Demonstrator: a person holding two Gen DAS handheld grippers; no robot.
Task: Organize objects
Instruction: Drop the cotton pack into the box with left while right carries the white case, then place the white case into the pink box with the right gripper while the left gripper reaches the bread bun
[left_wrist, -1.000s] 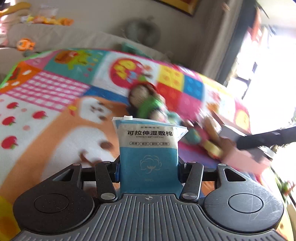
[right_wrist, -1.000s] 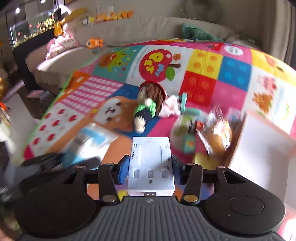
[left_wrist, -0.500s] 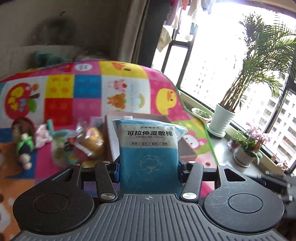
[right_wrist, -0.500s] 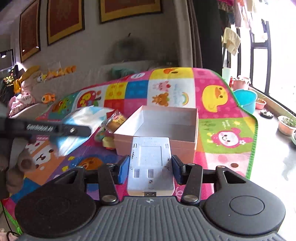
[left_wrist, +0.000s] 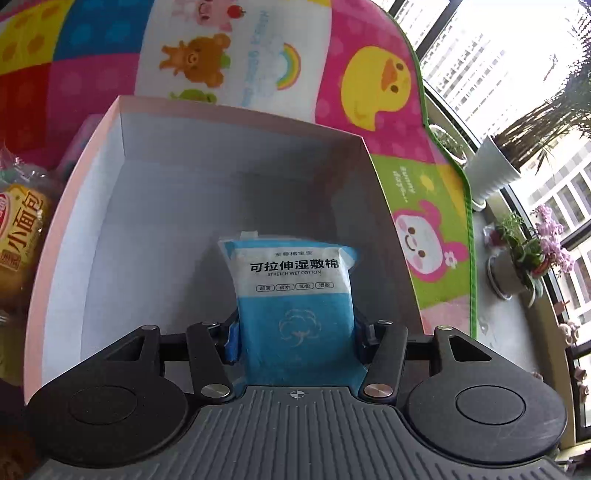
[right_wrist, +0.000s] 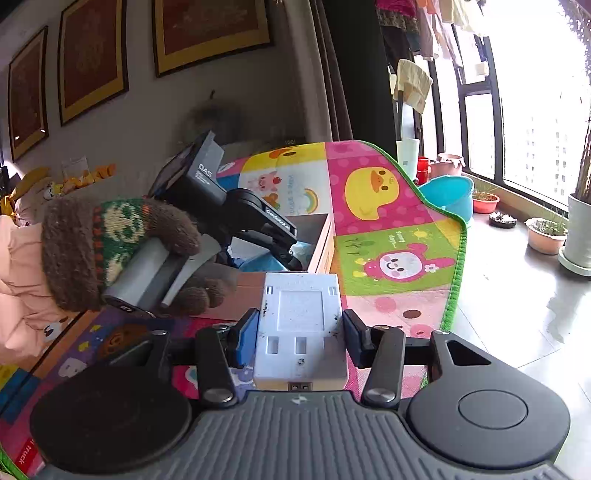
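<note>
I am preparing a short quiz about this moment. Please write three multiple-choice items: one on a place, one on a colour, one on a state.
1. Where is the blue cotton packet?
A. Over the open box
B. On the windowsill
C. Beside the duck picture

2. What colour is the box inside?
A. Green
B. White
C. Black

3. How is the right hand-held gripper?
A. Open, holding nothing
B. Shut on the white plastic block
C. Shut on a doll

Answers: 1 A, the left hand-held gripper holds it above the box floor; 2 B, its inner walls show white; 3 B, the pads press the white plastic block.

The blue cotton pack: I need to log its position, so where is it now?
In the left wrist view, the blue cotton pack is clamped in the left gripper, held over the open pink box.
</note>
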